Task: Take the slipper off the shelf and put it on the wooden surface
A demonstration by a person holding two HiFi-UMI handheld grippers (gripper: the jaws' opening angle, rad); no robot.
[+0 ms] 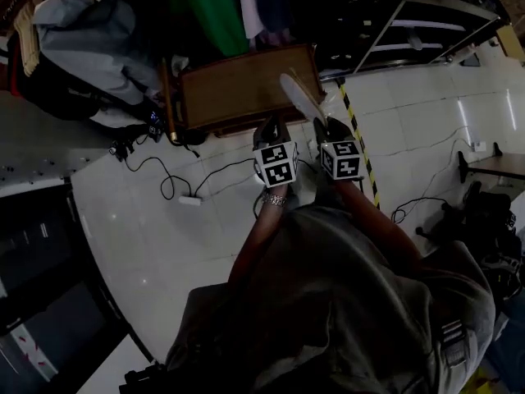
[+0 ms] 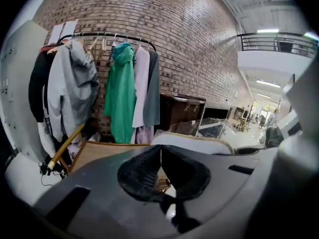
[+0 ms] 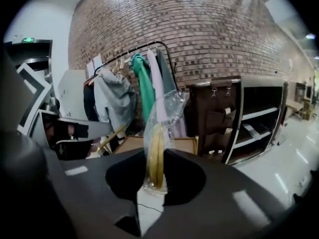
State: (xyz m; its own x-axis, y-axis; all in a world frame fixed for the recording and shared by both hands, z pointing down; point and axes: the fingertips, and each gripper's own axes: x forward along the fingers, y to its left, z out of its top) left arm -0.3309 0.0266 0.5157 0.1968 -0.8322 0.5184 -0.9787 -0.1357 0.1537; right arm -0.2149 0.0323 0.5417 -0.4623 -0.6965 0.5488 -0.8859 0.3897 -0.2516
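Two grippers side by side, head view. Left gripper (image 1: 275, 130): jaws closed, nothing between them. Right gripper (image 1: 321, 125): jaws clamped on one end of the slipper (image 1: 299, 97), which is sealed in clear plastic wrap (image 3: 169, 108) and leans toward 11 o'clock. Its far end shows against the right corner of the wooden surface (image 1: 238, 89) at 12 o'clock. Judged risks: the pinch acts through slick film, so the slipper may slide or pivot out. Released short, it would miss the corner and drop to the floor. Cables (image 1: 168, 179) at 9 o'clock could catch a foot.
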